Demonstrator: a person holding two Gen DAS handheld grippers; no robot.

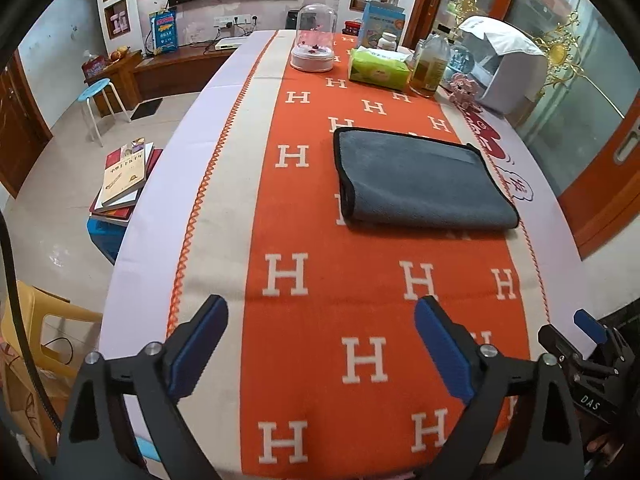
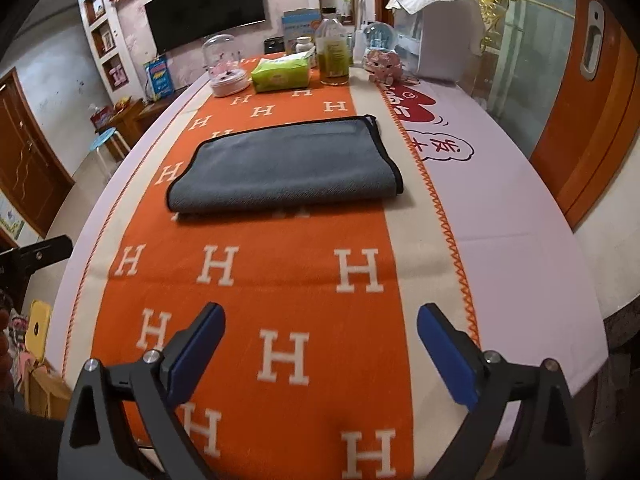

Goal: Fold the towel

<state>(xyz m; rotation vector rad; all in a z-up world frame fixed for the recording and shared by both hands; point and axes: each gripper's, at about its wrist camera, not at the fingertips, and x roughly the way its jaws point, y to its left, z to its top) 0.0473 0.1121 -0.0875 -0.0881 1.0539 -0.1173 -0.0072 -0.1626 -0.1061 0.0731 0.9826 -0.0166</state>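
Nearest thing in both views is the gripper itself: left gripper (image 1: 322,316) and right gripper (image 2: 320,322) both have their jaws spread wide with nothing between them, hovering over the orange blanket (image 1: 320,360) with the white H pattern. Fingers are black with flat blue pads (image 2: 200,354).

Only the left view catches the other gripper off at its right edge, plus a stack of books (image 1: 126,178) on the floor side. The right view shows more of the pale tablecloth (image 2: 500,208).

Farther up, the towel (image 1: 420,184) lies folded flat mid-blanket, grey, plush-looking, black-trimmed edge.

Beyond it: a glass dome (image 1: 314,40), a green tissue pack (image 1: 378,70) and a bottle (image 1: 430,66) of yellowish liquid.
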